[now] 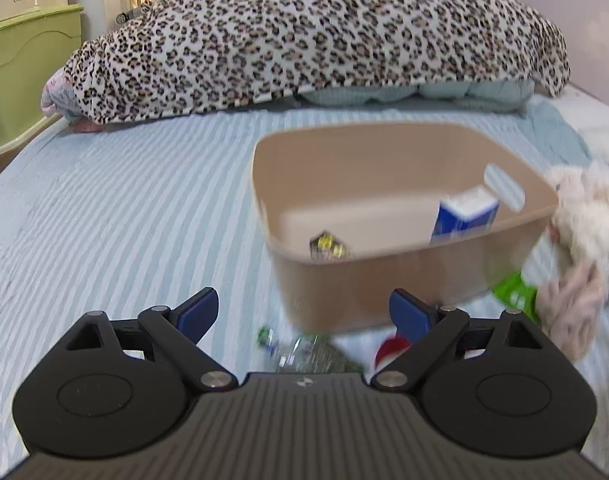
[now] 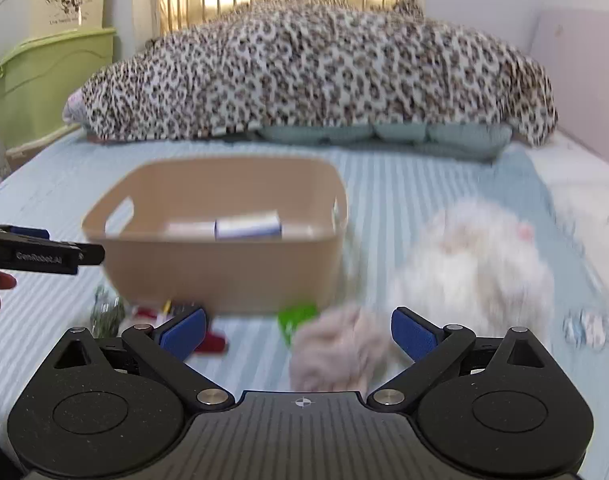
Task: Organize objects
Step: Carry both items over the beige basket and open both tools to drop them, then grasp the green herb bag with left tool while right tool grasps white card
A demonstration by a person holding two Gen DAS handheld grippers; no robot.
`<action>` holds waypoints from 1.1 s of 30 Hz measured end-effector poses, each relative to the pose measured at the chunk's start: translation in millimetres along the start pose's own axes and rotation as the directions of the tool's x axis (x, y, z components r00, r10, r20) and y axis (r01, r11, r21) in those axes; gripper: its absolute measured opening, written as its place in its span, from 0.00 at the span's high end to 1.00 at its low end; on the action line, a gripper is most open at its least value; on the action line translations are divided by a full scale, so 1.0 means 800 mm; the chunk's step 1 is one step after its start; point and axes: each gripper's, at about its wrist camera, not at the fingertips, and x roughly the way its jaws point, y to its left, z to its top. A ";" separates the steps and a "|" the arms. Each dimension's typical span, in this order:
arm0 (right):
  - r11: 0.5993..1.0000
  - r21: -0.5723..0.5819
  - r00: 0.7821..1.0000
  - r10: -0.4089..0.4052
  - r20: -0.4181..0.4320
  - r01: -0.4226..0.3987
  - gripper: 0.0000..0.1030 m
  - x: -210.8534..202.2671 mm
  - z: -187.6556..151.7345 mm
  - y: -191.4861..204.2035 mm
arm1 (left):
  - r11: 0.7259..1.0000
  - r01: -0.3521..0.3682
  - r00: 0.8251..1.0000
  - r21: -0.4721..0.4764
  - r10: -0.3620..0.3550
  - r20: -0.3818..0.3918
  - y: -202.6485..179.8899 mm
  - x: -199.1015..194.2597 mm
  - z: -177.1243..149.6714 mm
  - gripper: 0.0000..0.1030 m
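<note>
We note both grippers, left gripper [image 1: 304,312] and right gripper [image 2: 300,330]: black linkages, blue pads [image 2: 184,334], silver screws.

bins: 1 beige [image 1: 404,280] | cartons inside: 1 blue-white [image 1: 462,212]

L gripper [image 1: 302,314] hanging wide open over striped bedspread [image 1: 124,208] | tan bin [image 1: 384,292] sitting just ahead, holding blue-white box [image 1: 464,216] + small yellowish item [image 1: 326,245] (blurred) | leopard blanket [image 1: 304,36] lying behind
</note>
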 end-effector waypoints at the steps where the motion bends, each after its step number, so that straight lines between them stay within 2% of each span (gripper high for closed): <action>1: 1.000 0.005 1.000 0.003 -0.014 -0.003 0.02 0.001 -0.008 0.002 | 1.000 0.002 1.000 0.006 -0.002 -0.009 0.003 0.000 -0.007 0.10; 5: 1.000 0.020 0.997 0.020 -0.069 -0.019 0.02 0.012 -0.034 0.016 | 0.999 -0.003 1.000 0.049 0.004 -0.024 0.014 0.006 -0.034 0.10; 9: 0.999 0.016 0.991 0.040 -0.125 -0.039 0.06 0.029 -0.055 0.031 | 0.991 -0.004 1.000 0.132 0.007 -0.017 0.020 0.022 -0.055 0.10; 12: 0.999 0.014 0.984 0.050 -0.172 -0.048 0.12 0.043 -0.067 0.037 | 0.990 0.005 0.999 0.144 0.001 -0.037 0.027 0.037 -0.065 0.10; 15: 0.998 0.018 0.975 0.061 -0.212 -0.058 0.18 0.055 -0.078 0.040 | 0.990 0.045 0.998 0.134 -0.038 -0.055 0.032 0.050 -0.074 0.10; 19: 0.997 0.016 0.964 0.076 -0.253 -0.075 0.27 0.068 -0.087 0.046 | 0.984 0.081 0.995 0.158 -0.070 -0.076 0.027 0.066 -0.084 0.15; 20: 0.997 0.012 0.962 0.077 -0.261 -0.077 0.32 0.071 -0.089 0.048 | 0.982 0.080 0.995 0.170 -0.067 -0.077 0.025 0.071 -0.085 0.21; 24: 0.997 -0.025 0.964 0.062 -0.260 -0.071 0.43 0.072 -0.094 0.057 | 0.979 0.103 0.993 0.178 -0.090 -0.082 0.021 0.081 -0.086 0.28; 26: 0.997 -0.034 0.966 0.057 -0.250 -0.068 0.55 0.070 -0.094 0.060 | 0.979 0.119 0.991 0.165 -0.107 -0.084 0.022 0.085 -0.084 0.41; 29: 0.997 -0.033 0.969 0.057 -0.241 -0.067 0.72 0.070 -0.092 0.062 | 0.980 0.132 0.988 0.147 -0.119 -0.094 0.024 0.090 -0.078 0.50; 30: 0.997 -0.029 0.970 0.057 -0.238 -0.066 0.72 0.069 -0.092 0.062 | 0.979 0.143 0.987 0.145 -0.130 -0.095 0.024 0.091 -0.077 0.51; 31: 0.998 -0.025 0.971 0.058 -0.233 -0.066 0.72 0.068 -0.091 0.061 | 0.978 0.154 0.985 0.143 -0.141 -0.096 0.024 0.092 -0.074 0.58; 32: 0.998 -0.024 0.972 0.059 -0.227 -0.066 0.72 0.068 -0.091 0.060 | 0.975 0.172 0.982 0.139 -0.159 -0.099 0.025 0.092 -0.074 0.70; 33: 0.997 -0.026 0.973 0.059 -0.224 -0.066 0.72 0.067 -0.092 0.059 | 0.973 0.189 0.979 0.130 -0.176 -0.105 0.025 0.093 -0.074 0.71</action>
